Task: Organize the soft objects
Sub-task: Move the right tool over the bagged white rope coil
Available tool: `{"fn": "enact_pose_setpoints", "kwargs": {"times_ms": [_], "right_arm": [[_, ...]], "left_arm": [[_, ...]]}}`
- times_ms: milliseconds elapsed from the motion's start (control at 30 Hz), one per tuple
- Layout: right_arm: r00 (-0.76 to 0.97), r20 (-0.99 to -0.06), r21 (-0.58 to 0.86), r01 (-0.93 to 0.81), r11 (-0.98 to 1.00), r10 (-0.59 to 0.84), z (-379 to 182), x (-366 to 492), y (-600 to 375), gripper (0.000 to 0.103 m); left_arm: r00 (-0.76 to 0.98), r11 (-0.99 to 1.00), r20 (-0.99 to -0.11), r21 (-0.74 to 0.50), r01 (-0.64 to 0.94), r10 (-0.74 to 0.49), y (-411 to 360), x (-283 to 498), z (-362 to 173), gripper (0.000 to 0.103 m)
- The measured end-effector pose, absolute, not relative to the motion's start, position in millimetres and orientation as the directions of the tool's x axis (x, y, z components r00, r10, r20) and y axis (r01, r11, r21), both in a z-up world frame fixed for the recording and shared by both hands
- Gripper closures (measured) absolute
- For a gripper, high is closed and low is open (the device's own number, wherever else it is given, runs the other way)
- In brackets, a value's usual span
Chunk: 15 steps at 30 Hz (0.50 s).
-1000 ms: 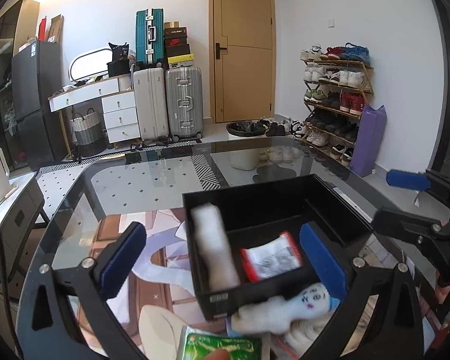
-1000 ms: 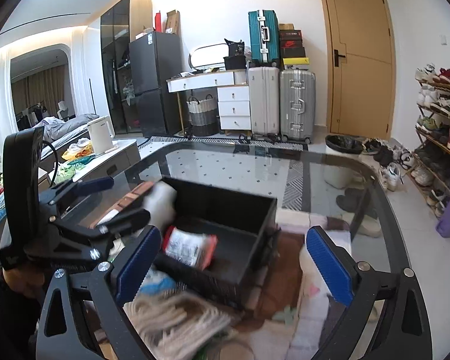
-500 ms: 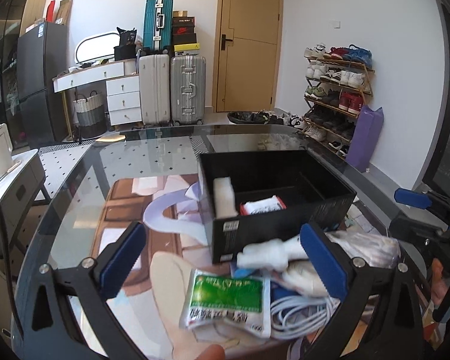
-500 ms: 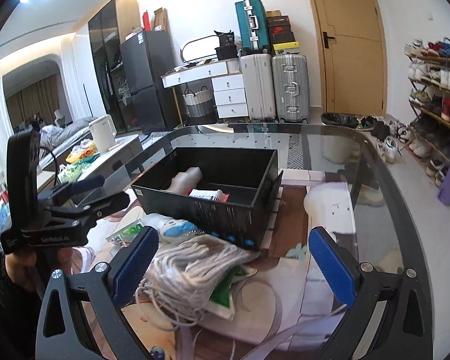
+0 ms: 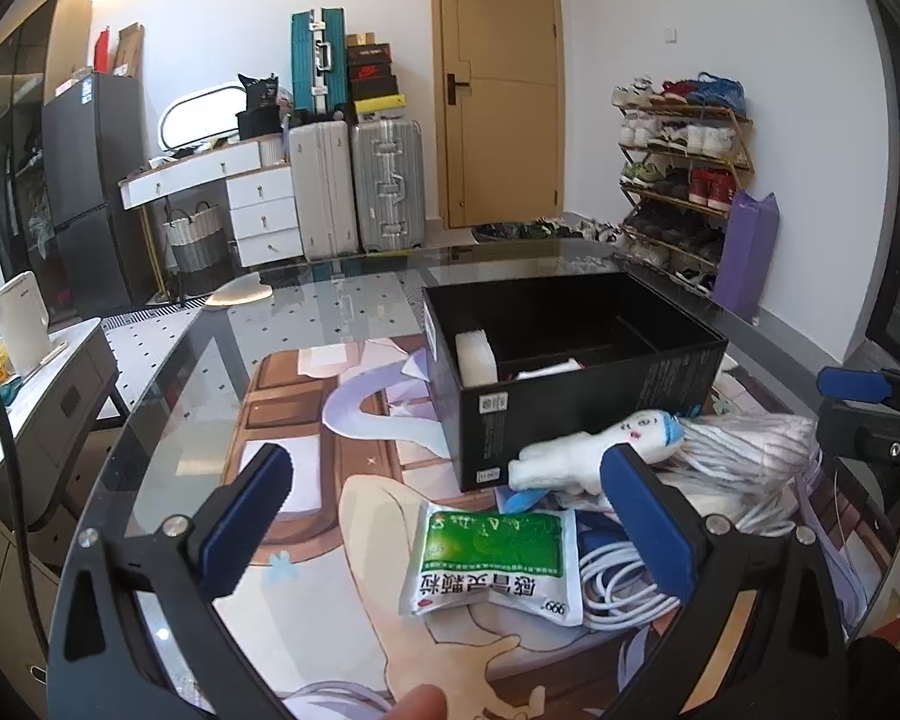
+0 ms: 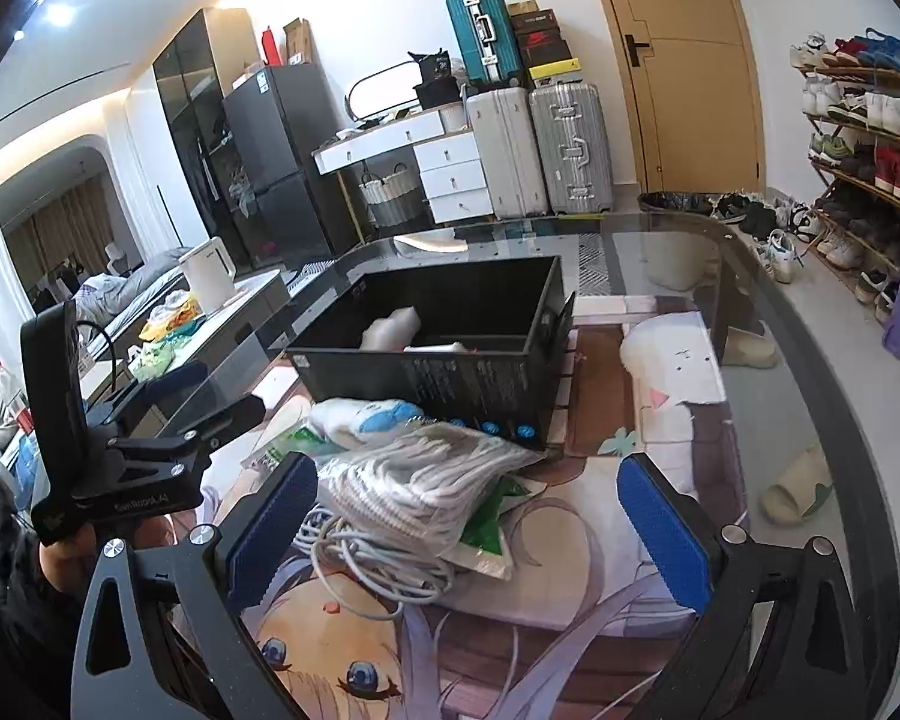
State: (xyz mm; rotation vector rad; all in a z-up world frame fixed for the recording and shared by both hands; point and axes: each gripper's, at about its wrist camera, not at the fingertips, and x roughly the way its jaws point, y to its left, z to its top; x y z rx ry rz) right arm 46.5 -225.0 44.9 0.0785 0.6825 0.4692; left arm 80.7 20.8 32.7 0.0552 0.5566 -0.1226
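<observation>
Change since the earlier frames: both hand-held grippers have drawn back from the black box (image 5: 576, 372), so the pile in front of it now shows in full; a second ago the left view looked down into the box from close above. Left hand-held gripper (image 5: 447, 531): fingers spread wide, empty, touching nothing, hovering over the green-and-white sachet (image 5: 492, 558). Right hand-held gripper (image 6: 465, 531): fingers spread wide, empty, hovering over the bagged white rope (image 6: 426, 486). Black box: open-topped, divided, on the printed mat (image 5: 306, 408) near the middle of the glass counter (image 5: 168, 360); a white foam-like roll (image 5: 476, 357) stands in its left compartment, and a white packet (image 5: 549, 367) lies in the next one, mostly hidden by the wall. White soft doll with blue hair (image 5: 594, 450): on its side, touching the box's front wall. Bagged white rope: just right of the doll in the left view, lying over a coil of white cable (image 6: 378, 552). Sachet: flat on the mat toward the near edge of the counter, just in front of the doll. A fingertip (image 5: 417, 702) shows at the bottom of the left view.
</observation>
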Motion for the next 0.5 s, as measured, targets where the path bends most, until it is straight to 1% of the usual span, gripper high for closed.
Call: {"fn": "enact_pose_setpoints", "kwargs": {"times_ms": [167,300,500], "right_arm": [[0.662,-0.605,0.218,-0.398,0.891,0.443,42,45,-219,0.001],[0.653,-0.616,0.210,-0.403,0.891,0.441,42,50,-212,0.001],[0.629,-0.652,0.208,-0.390,0.897,0.424,35,61,-201,0.001]], "left_arm": [[0.835,0.987,-0.541,0.051,0.155,-0.103,15,79,30,0.000],[0.827,0.984,-0.548,0.040,0.173,-0.124,15,78,28,0.000],[0.821,0.987,-0.557,0.022,0.162,-0.122,19,80,27,0.000]]}}
